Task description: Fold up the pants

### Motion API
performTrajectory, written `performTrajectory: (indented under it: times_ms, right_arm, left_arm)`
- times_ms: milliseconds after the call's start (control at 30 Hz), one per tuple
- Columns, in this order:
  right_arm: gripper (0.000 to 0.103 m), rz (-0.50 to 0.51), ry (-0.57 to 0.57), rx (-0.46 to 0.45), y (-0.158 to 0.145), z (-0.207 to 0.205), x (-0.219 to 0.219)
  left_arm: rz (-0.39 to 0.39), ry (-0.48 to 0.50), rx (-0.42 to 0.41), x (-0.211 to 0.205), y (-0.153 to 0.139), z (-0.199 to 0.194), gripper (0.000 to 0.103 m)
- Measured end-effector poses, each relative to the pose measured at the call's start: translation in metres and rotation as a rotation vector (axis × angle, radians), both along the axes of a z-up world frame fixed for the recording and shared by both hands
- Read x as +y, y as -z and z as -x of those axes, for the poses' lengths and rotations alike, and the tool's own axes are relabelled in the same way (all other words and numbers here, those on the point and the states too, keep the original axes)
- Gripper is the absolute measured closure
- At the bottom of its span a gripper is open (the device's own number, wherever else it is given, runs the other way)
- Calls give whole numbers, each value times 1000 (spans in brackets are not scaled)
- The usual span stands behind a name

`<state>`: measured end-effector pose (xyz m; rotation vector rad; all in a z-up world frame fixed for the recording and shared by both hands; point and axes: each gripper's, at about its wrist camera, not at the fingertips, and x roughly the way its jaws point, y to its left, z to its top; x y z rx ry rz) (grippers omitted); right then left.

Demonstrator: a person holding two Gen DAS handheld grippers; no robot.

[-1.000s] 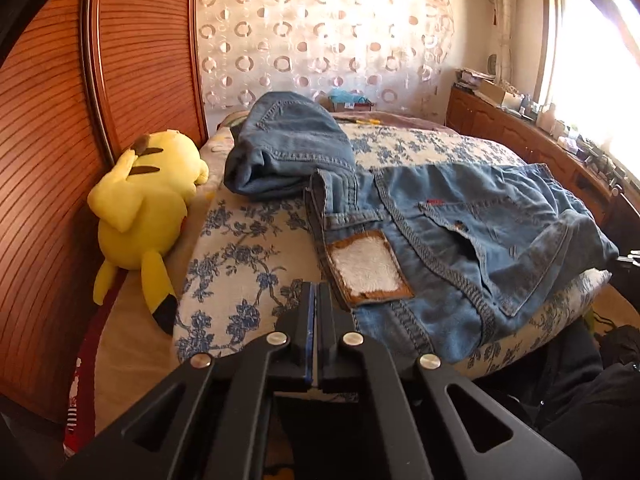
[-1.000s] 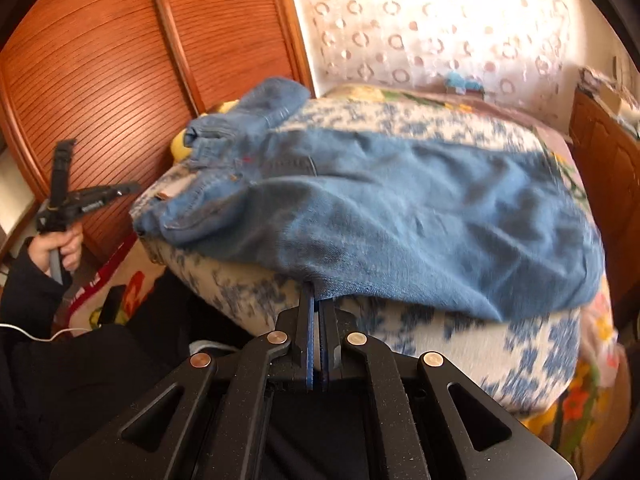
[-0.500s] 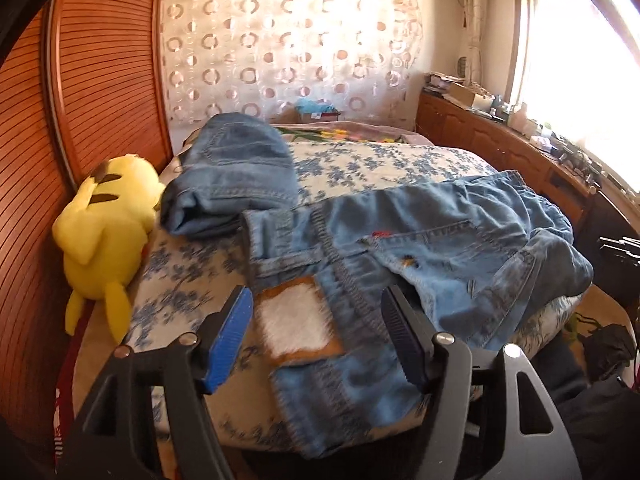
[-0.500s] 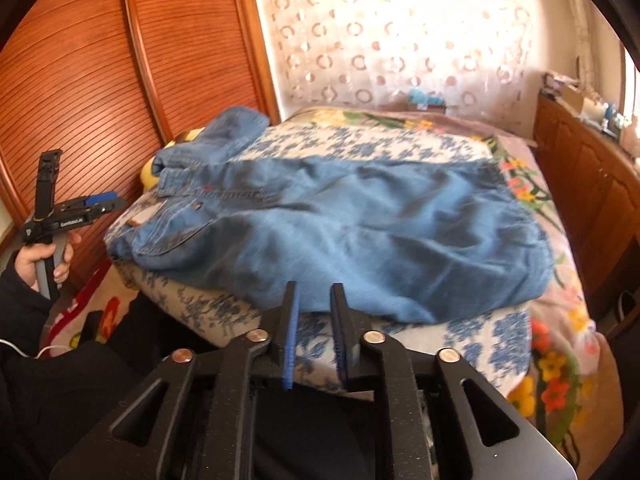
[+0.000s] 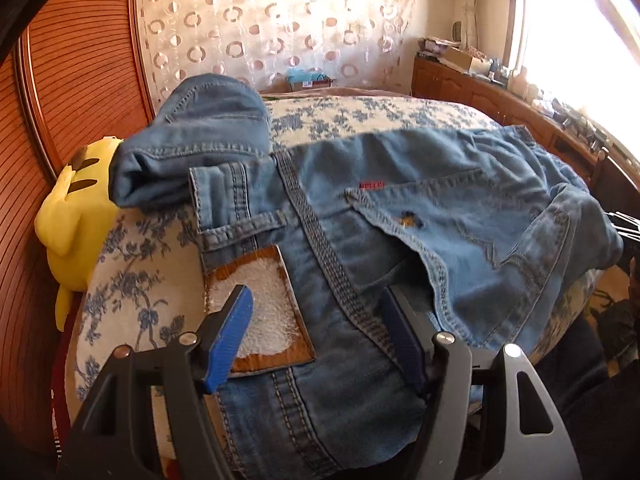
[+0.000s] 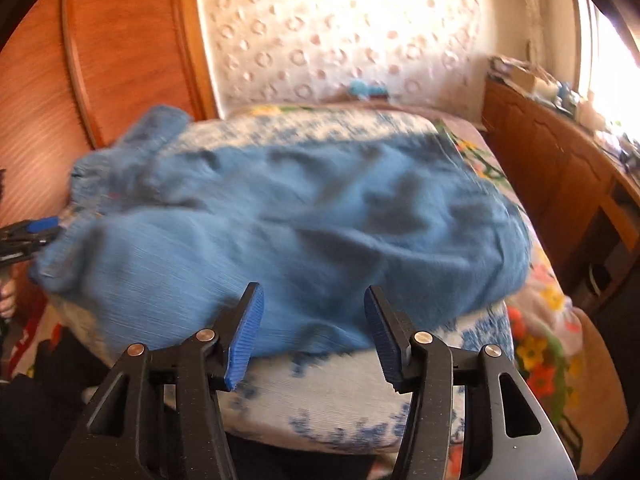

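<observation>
A pair of blue jeans (image 5: 400, 216) is seen spread across a flowered bed (image 5: 132, 280), waistband at the near edge. The left gripper (image 5: 316, 340) is held with jaws apart above the waistband patch (image 5: 260, 312), gripping nothing. The right gripper (image 6: 314, 336), its jaws just widened, is poised empty over the blurred leg end (image 6: 320, 320). A single layer may be pinched, or bedcover caught with the denim, leaving the fold crooked.

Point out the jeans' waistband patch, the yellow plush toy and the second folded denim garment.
waistband patch (image 5: 262, 312), left wrist view, white fuzzy centre.
yellow plush toy (image 5: 74, 216), left wrist view, its head.
folded denim garment (image 5: 200, 140), left wrist view, top layer.
</observation>
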<state>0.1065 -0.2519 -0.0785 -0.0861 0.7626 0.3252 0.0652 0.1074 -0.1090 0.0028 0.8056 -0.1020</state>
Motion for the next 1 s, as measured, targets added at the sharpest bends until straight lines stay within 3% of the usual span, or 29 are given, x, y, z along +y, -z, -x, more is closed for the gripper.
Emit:
performTrajectory:
  times_ms: [167,400,633,1000]
  right_arm:
    - [49,-14,32,25,10,-3,-16]
    - [39,-39,105,-23,-6,0,-51]
    - [38,-50,212,-44,-15,-10,-87]
    - [38,-158,306,63,3,-45,-123]
  left_arm:
    - [6,-3,-18,0,3,4,36]
    - [6,-29,-45,3,8,4,27]
    - [11,-51,-81,3,11,6,25]
    - [27,-41,-92,0,-2,10,25]
